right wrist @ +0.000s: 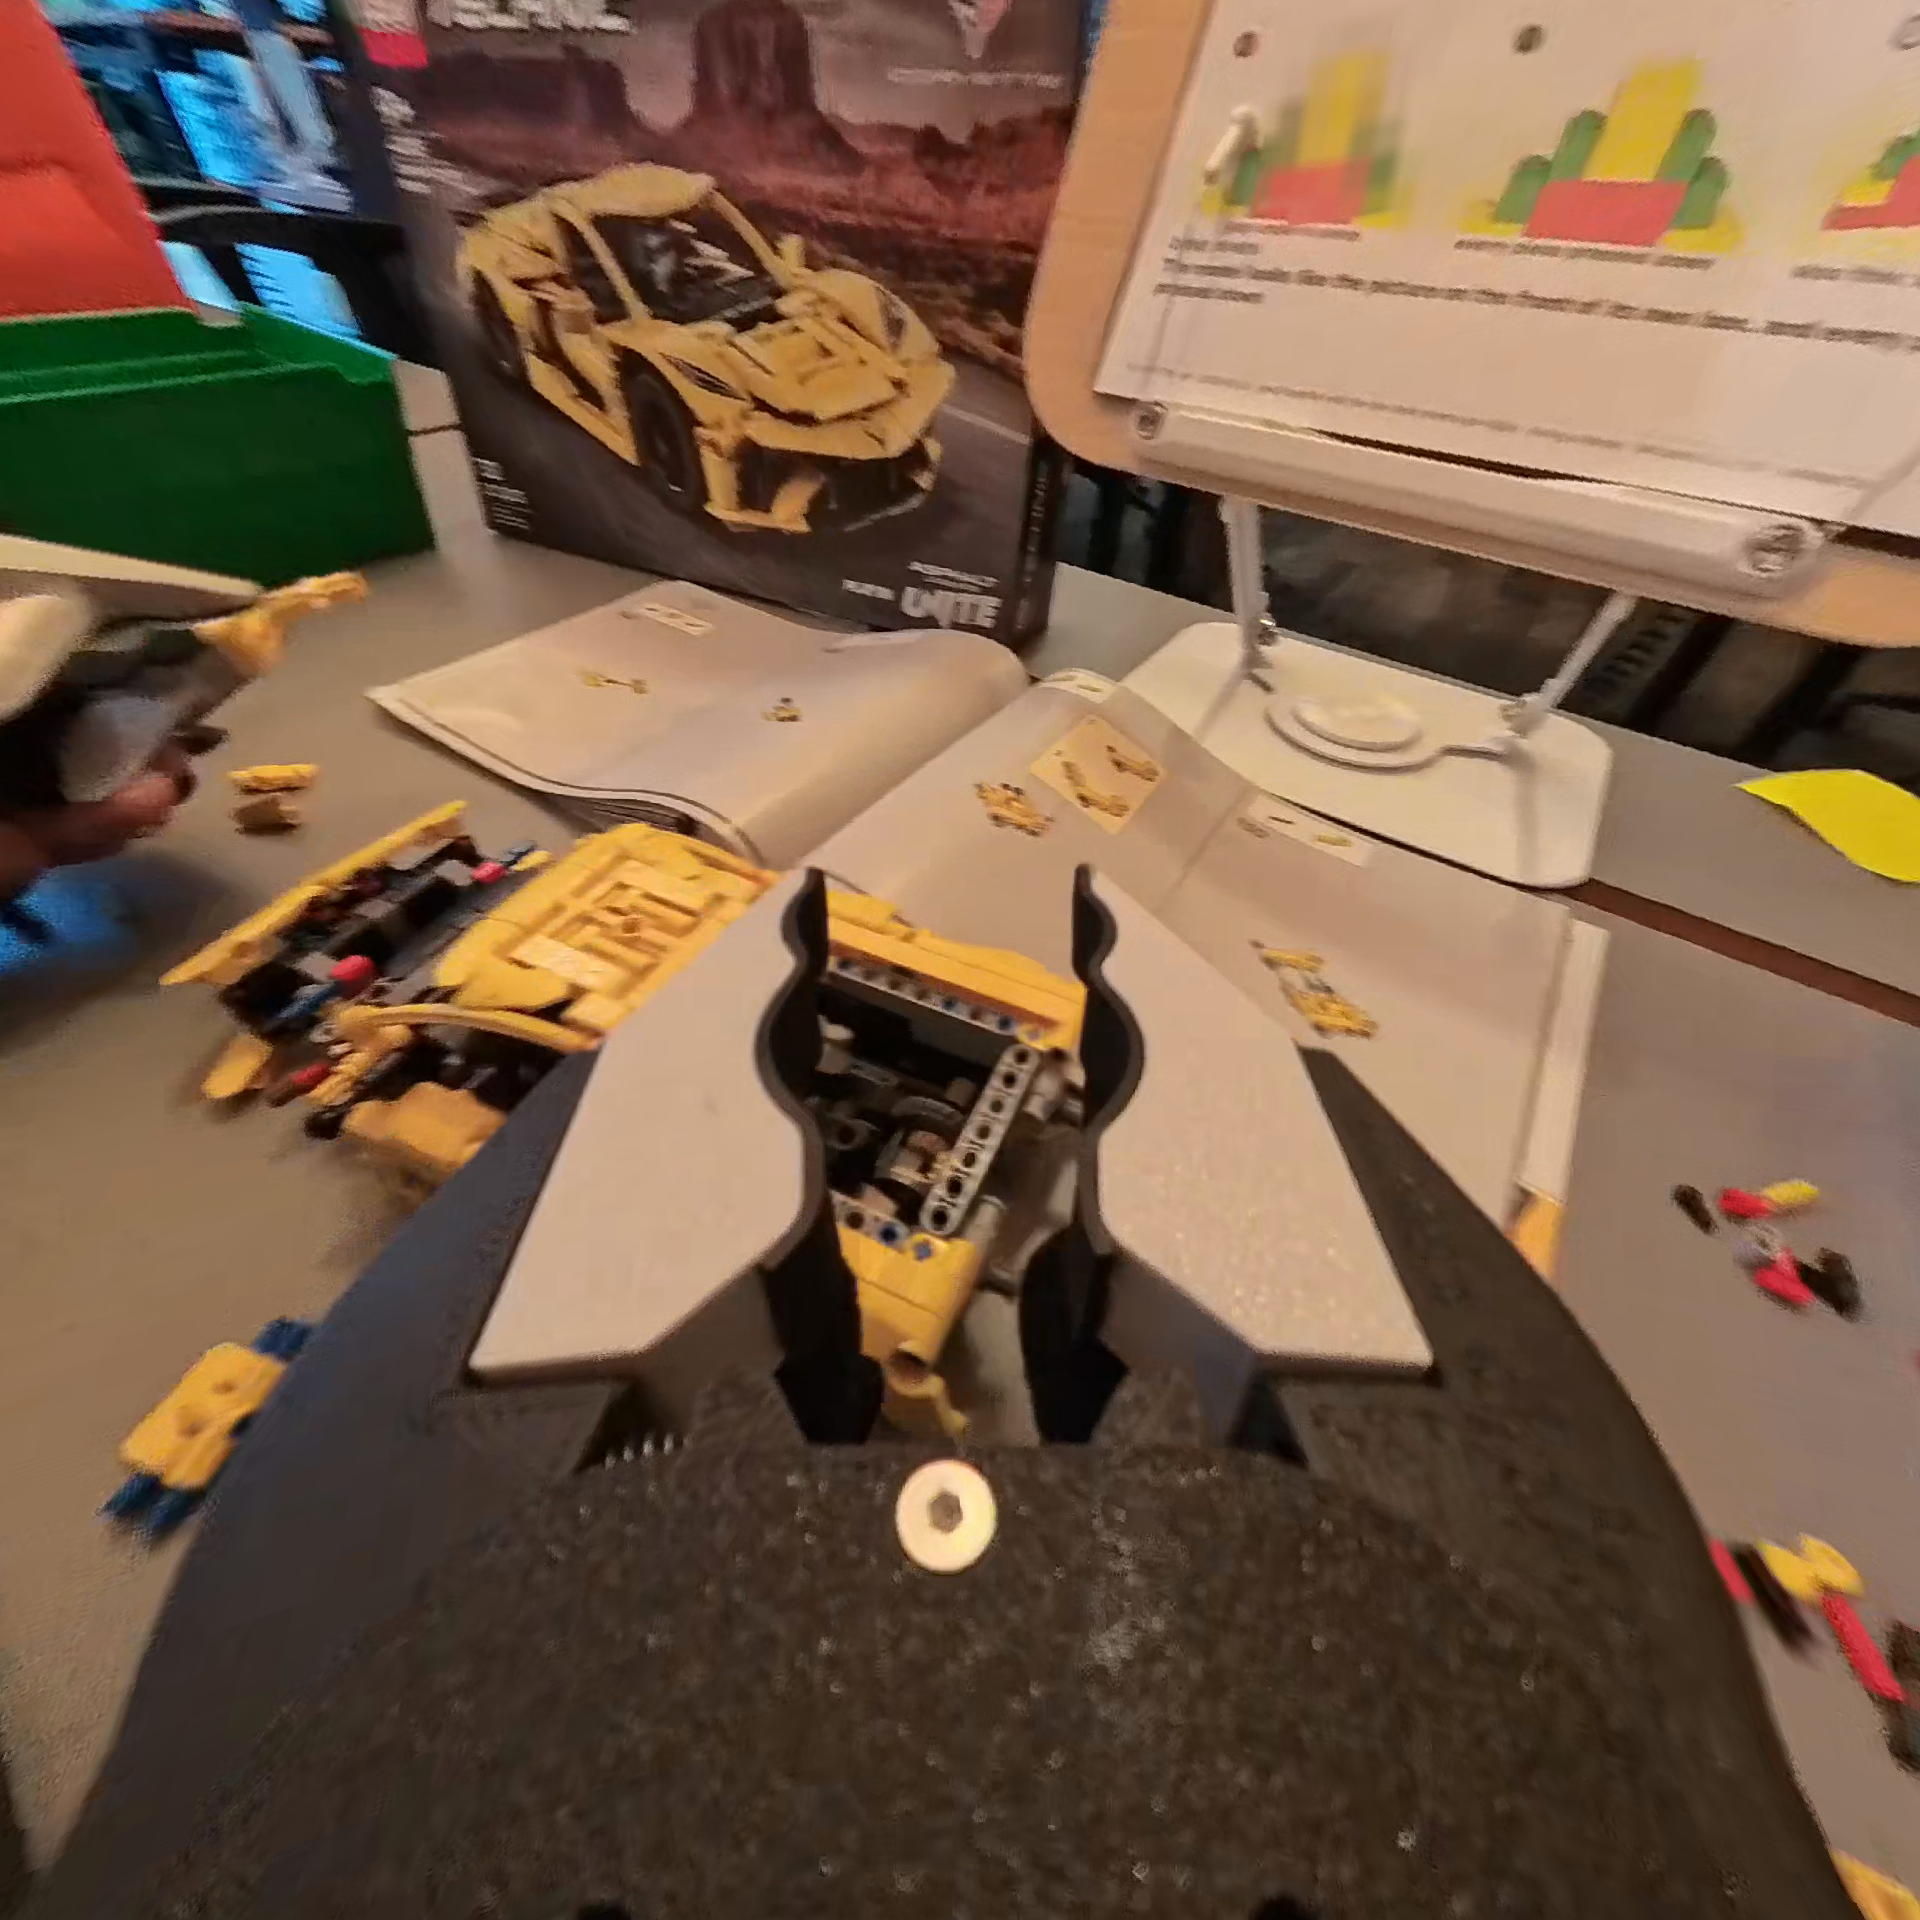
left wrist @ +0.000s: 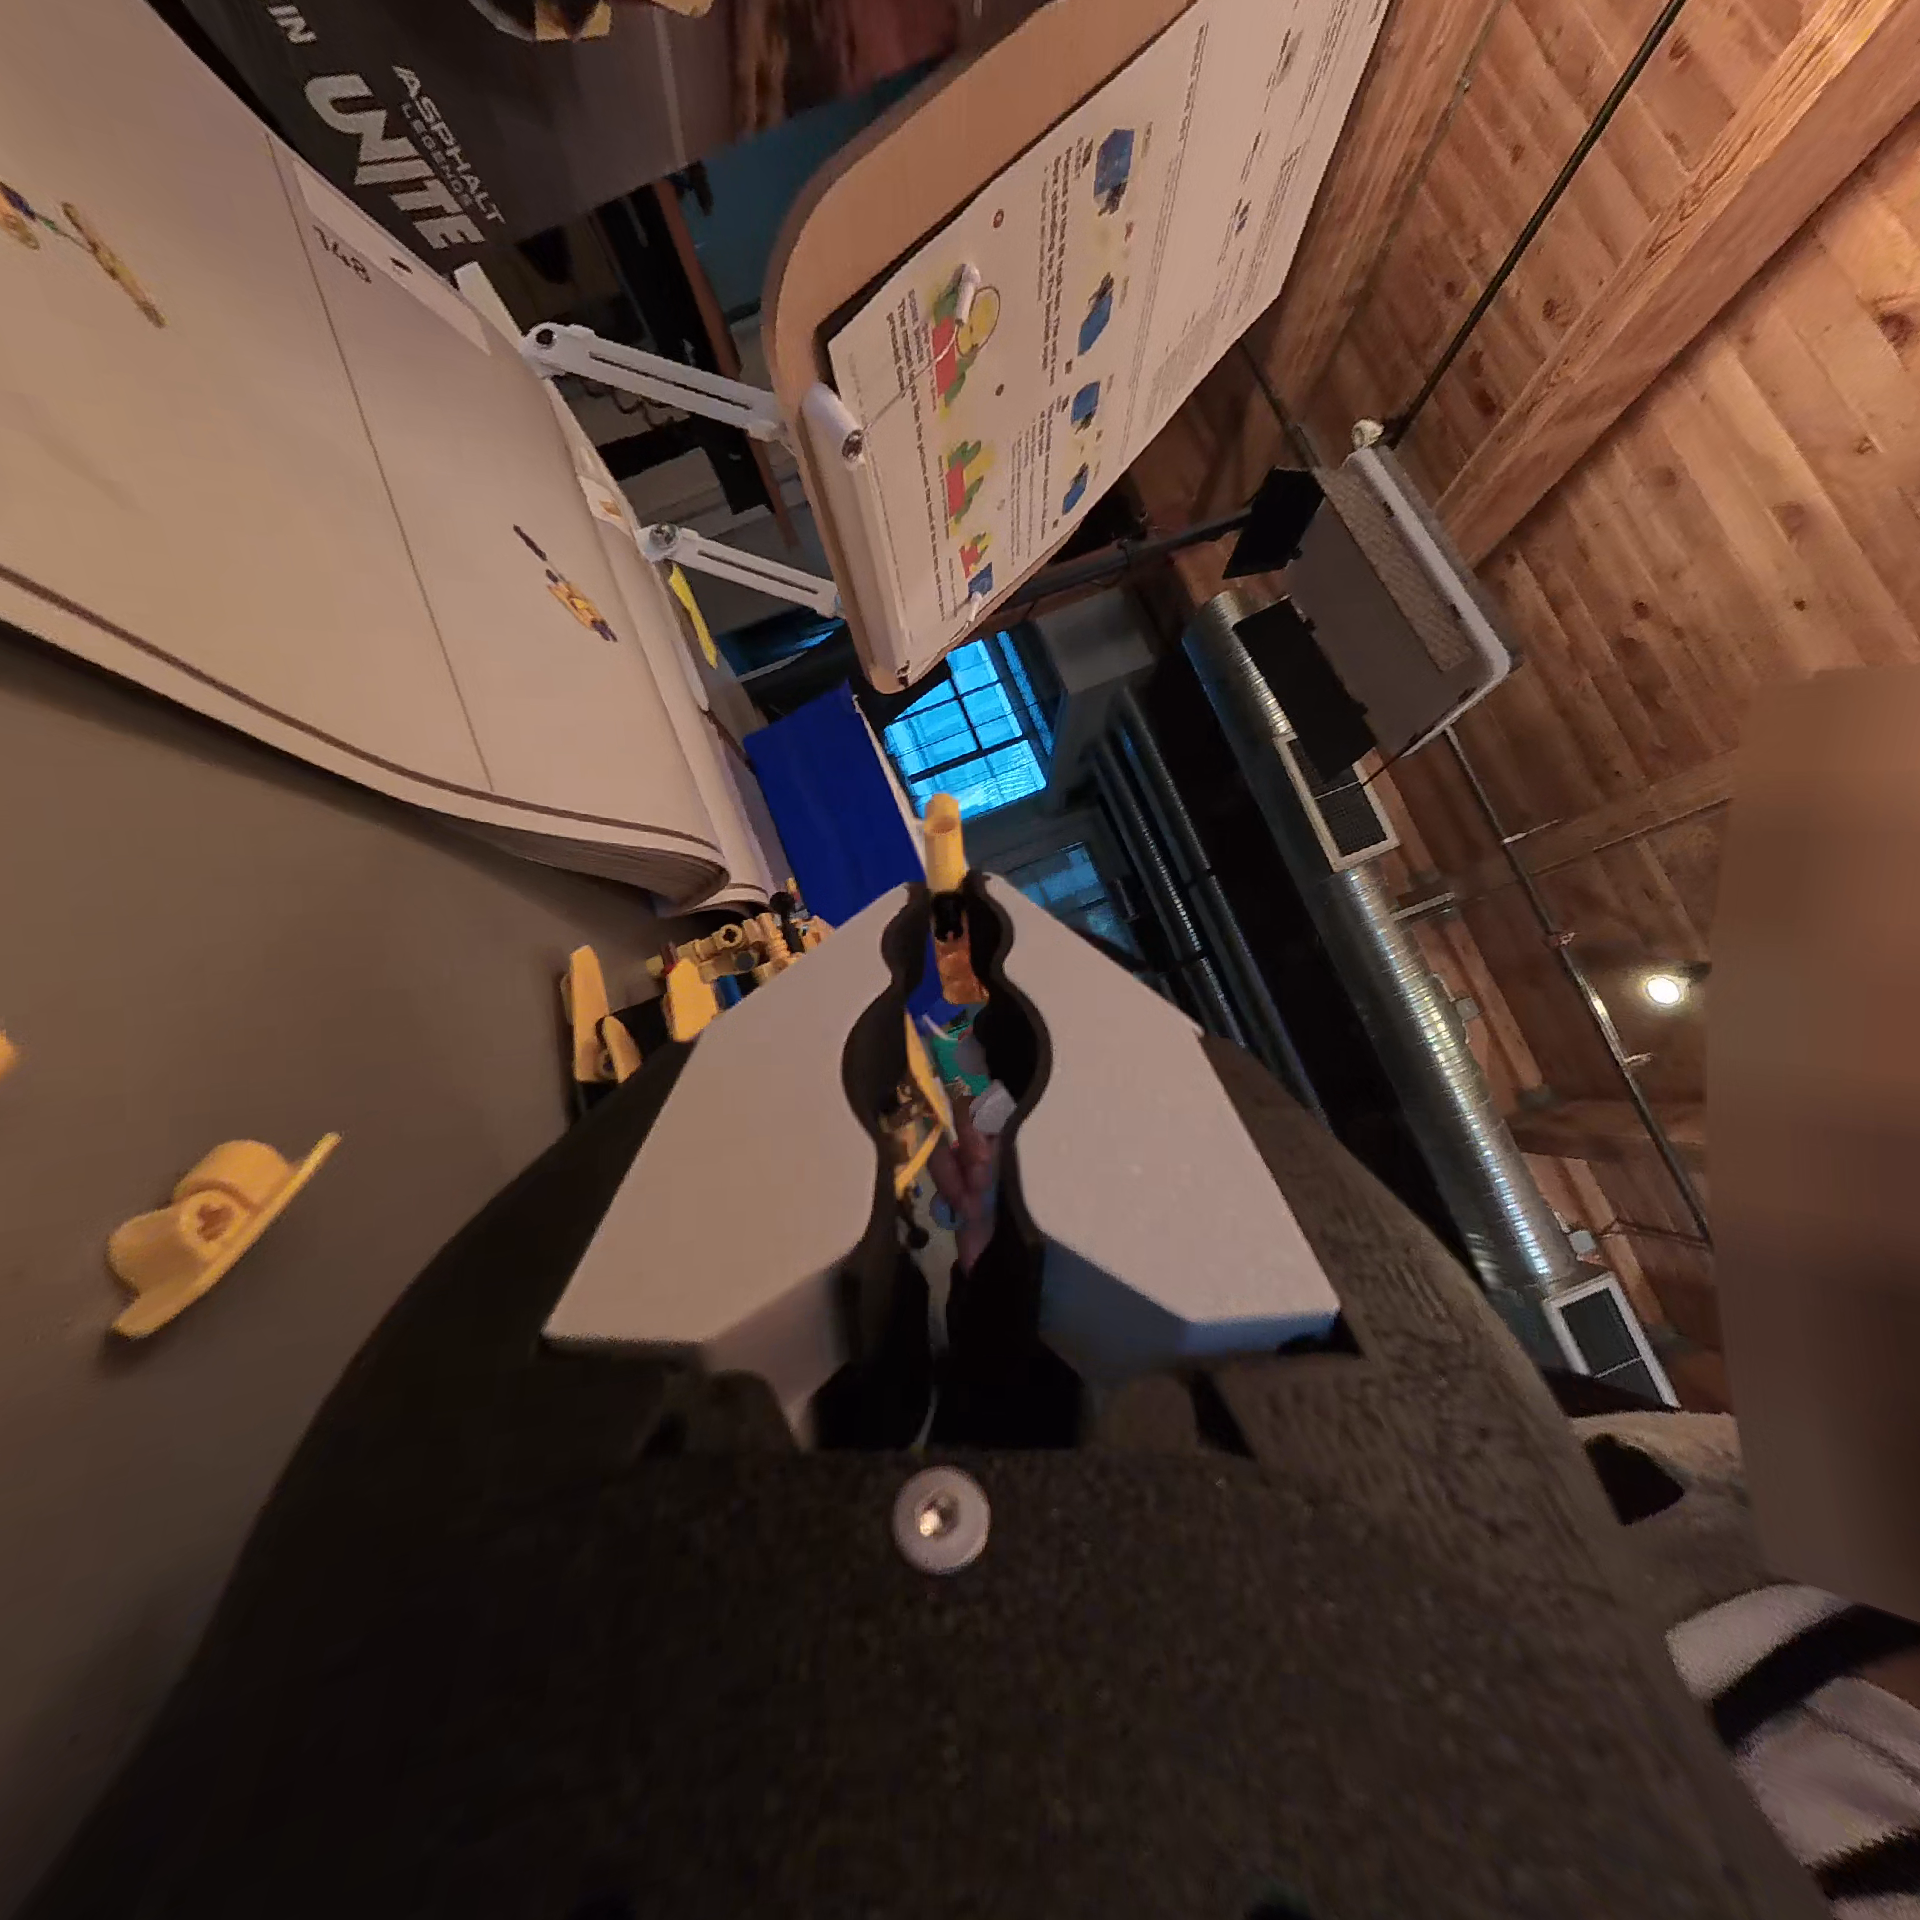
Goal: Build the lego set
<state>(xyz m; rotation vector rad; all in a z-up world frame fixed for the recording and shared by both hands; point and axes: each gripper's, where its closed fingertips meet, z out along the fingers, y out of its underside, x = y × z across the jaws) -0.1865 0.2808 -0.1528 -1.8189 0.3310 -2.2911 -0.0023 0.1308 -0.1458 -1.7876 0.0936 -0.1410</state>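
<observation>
The half-built yellow car (right wrist: 582, 956) lies on the grey table (right wrist: 125, 1195), its grey beams and gears showing between my right fingers. My right gripper (right wrist: 951, 894) is open and empty, hovering just over the car's near end. My left gripper (left wrist: 951, 899) is shut on a small yellow piece (left wrist: 943, 842) with a black and orange part, held up off the table. It also shows at the far left of the right wrist view (right wrist: 223, 639), left of the car. A yellow curved panel (left wrist: 208, 1226) lies loose on the table.
The open instruction booklet (right wrist: 727, 707) lies behind the car, with the set's box (right wrist: 748, 312) upright beyond it. A white stand (right wrist: 1403, 748) holds a sheet board at the right. A green bin (right wrist: 187, 436) stands far left. Loose pieces (right wrist: 1766, 1236) and a yellow-blue subassembly (right wrist: 197, 1423) lie nearby. The grippers' ends are close to 25 centimetres from one another. Both grippers' tips are roughly 20 centimetres from the yellow-blue subassembly (right wrist: 197, 1423).
</observation>
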